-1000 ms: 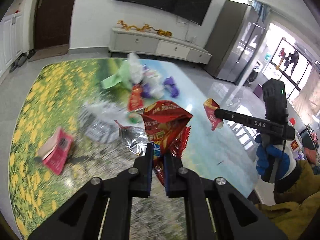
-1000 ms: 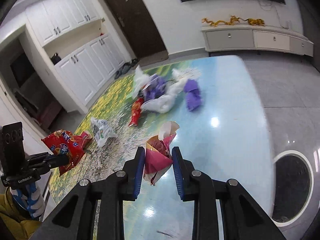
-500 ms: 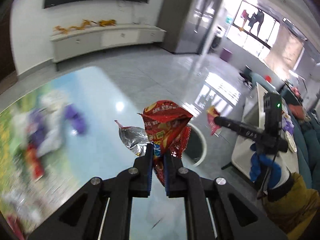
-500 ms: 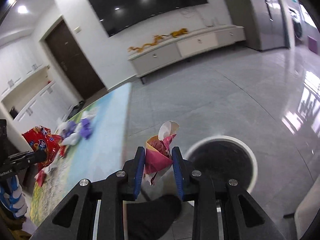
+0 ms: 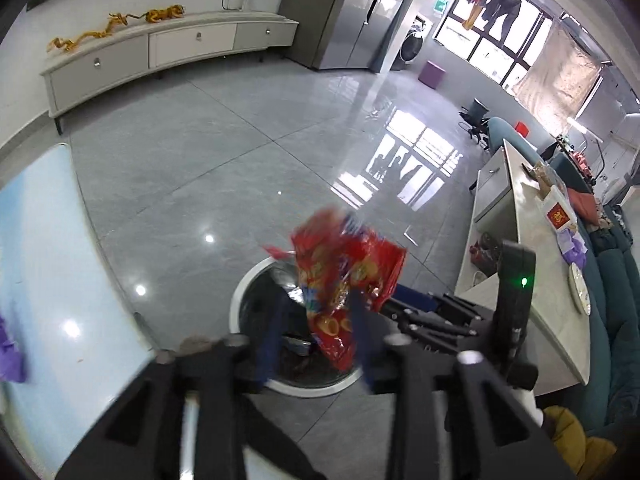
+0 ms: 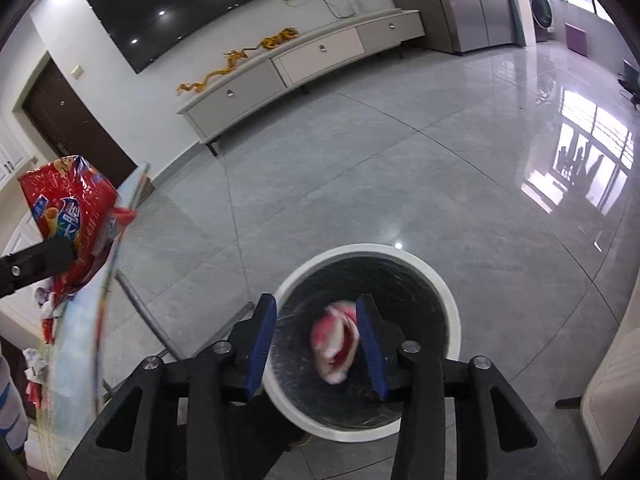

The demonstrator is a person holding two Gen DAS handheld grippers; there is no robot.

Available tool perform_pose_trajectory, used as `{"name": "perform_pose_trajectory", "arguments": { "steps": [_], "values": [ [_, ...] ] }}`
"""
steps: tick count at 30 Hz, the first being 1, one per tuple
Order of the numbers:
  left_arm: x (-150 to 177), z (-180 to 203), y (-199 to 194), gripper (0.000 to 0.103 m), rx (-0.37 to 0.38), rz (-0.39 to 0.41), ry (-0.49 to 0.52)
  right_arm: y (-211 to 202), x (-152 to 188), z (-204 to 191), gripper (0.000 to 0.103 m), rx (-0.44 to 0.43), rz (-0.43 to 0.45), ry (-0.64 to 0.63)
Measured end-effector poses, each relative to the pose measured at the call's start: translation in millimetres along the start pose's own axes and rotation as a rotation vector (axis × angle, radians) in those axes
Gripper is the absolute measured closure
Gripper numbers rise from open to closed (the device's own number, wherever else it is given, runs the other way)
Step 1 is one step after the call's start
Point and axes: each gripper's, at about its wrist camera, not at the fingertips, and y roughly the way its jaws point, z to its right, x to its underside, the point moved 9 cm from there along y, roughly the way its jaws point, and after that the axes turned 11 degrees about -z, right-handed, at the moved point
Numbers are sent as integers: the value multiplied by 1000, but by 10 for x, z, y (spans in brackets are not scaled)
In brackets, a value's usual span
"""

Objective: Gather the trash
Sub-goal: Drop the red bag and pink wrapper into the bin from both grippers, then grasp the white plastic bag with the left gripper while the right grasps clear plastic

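Note:
A round bin with a white rim (image 5: pixel 239 300) and a dark liner stands on the floor beside the table. My left gripper (image 5: pixel 316 334) hovers over it with its jaws opening. A red snack bag (image 5: pixel 344 276), blurred, hangs loose between them, close to the right finger. In the right wrist view my right gripper (image 6: pixel 316 342) is above the bin (image 6: pixel 450 304), its jaws opening too. A crumpled pink and white wrapper (image 6: pixel 336 340), blurred, drops between them beside the right finger. The red snack bag (image 6: pixel 68 216) shows at far left by my left gripper (image 6: pixel 40 258).
The glossy table (image 5: pixel 36 264) lies to the left with a purple wrapper (image 5: pixel 8 356) on it, and more litter (image 6: pixel 40 360) along its far side. Grey tiled floor surrounds the bin. A low white cabinet (image 5: pixel 168 52) lines the wall. A pale counter (image 5: pixel 532 240) stands right.
Both grippers swung from over the table to above the floor bin. Both pairs of jaws have parted, and the red bag and the pink wrapper have come loose.

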Motion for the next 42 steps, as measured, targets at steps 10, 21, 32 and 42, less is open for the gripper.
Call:
{"name": "perform_pose_trajectory", "arguments": {
  "steps": [10,21,32,42],
  "values": [
    [86,-3,-276,56,-45,65,24,-319,69,147,63,31,44,48],
    [395,-254,-1211,56,-117,234,6,-1006,-145,-663,63,0,170,-112],
    [1065,-1078,-2135,56,-211,354,-101,-1529,-164,-1912,63,-35,253,-329],
    [1928,-2353,-2812,58,-312,396,-314,-1364,-70,-2967,63,-101,203,-509]
  ]
}}
